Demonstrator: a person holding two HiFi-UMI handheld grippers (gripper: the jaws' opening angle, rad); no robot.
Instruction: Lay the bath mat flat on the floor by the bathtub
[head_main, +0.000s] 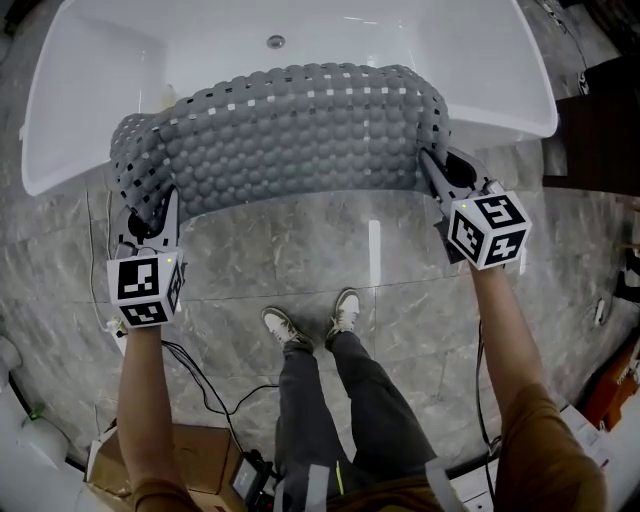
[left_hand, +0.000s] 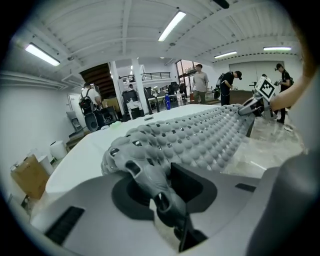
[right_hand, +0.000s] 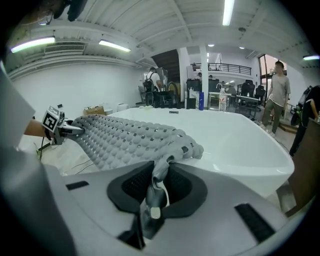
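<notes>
The grey bubble-textured bath mat (head_main: 290, 135) hangs draped over the near rim of the white bathtub (head_main: 40, 110), its lower edge above the marble floor (head_main: 330, 250). My left gripper (head_main: 150, 215) is shut on the mat's left corner, which bunches between the jaws of the left gripper (left_hand: 167, 200) in the left gripper view. My right gripper (head_main: 440, 170) is shut on the right corner, a thin fold of mat (right_hand: 125, 140) pinched in the right gripper (right_hand: 155, 192). Each gripper view shows the other gripper at the far end of the mat.
My feet (head_main: 310, 325) stand on the floor just behind the mat. Cables (head_main: 200, 385) trail to a cardboard box (head_main: 200, 455) at the lower left. A dark cabinet (head_main: 600, 120) stands at the right of the tub. People (left_hand: 200, 80) stand far off.
</notes>
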